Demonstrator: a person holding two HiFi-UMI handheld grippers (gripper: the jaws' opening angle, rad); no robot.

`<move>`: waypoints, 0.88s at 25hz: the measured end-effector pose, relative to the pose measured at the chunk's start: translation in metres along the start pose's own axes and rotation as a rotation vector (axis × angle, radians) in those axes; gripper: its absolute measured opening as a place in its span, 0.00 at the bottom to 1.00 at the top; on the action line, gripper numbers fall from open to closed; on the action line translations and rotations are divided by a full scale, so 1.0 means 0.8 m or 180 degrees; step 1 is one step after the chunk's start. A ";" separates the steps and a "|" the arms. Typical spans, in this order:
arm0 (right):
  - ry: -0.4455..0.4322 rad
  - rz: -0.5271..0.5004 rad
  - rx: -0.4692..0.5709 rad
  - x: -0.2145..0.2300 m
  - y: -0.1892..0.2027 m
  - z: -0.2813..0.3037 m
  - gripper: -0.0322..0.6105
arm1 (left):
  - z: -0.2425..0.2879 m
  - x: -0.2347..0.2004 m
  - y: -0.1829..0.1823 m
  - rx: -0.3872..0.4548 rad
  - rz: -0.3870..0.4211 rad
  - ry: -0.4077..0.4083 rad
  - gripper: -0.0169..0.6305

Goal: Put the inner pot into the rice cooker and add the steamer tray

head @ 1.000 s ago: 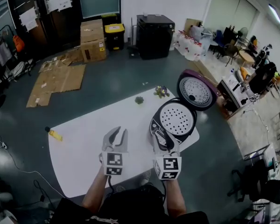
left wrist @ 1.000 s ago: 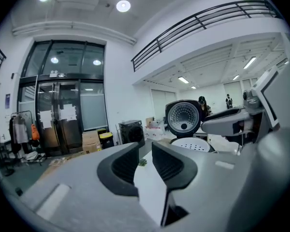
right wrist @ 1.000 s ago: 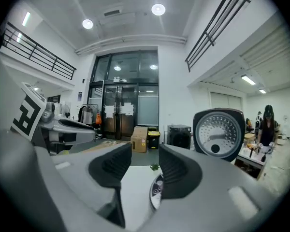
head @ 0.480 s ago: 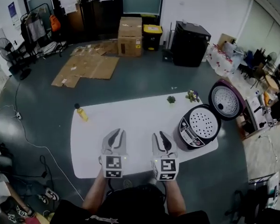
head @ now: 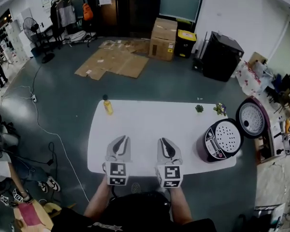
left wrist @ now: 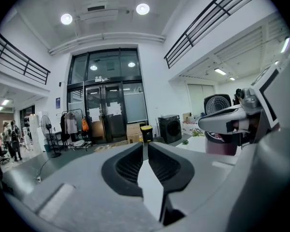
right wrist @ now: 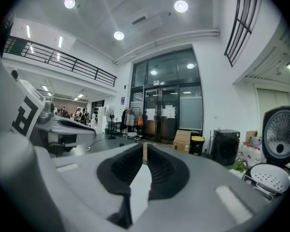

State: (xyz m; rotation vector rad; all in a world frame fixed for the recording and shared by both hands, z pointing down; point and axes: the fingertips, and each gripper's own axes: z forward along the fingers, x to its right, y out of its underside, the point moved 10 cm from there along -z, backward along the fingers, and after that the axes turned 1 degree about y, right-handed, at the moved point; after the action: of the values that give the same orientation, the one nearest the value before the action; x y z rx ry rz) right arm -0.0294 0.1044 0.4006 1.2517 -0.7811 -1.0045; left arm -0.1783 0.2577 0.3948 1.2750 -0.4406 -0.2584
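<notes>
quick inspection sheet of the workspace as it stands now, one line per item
surface: white table, mostly bare
job's things: rice cooker at the table's right end, lid open, perforated steamer tray sitting in it; inner pot not visible
clutter: yellow bottle, two small plants
grippers: left gripper and right gripper over the near edge, jaws have just been closing, now together, nothing between them
cables: floor cable left of the table
surroundings: cardboard boxes, flattened cardboard, black cabinet

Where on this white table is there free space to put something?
The middle of the table is bare, from the yellow bottle at far left to the rice cooker. The right end is crowded: cooker and two small plants.
</notes>
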 end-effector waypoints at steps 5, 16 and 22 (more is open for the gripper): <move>-0.0104 -0.0044 -0.0022 -0.019 0.006 0.002 0.06 | -0.019 -0.012 0.010 -0.0010 -0.0042 -0.0099 0.09; -0.0090 -0.0066 -0.0035 -0.017 0.004 -0.005 0.06 | -0.022 -0.008 0.014 -0.0030 -0.0055 -0.0100 0.08; -0.0046 -0.0088 -0.0037 -0.014 0.002 -0.005 0.06 | -0.018 -0.007 0.011 -0.0010 -0.0052 -0.0051 0.08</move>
State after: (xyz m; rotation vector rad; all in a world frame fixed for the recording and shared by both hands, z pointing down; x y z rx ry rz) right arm -0.0297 0.1167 0.4023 1.2494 -0.7699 -1.0400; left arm -0.1771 0.2744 0.3990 1.2745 -0.4435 -0.2834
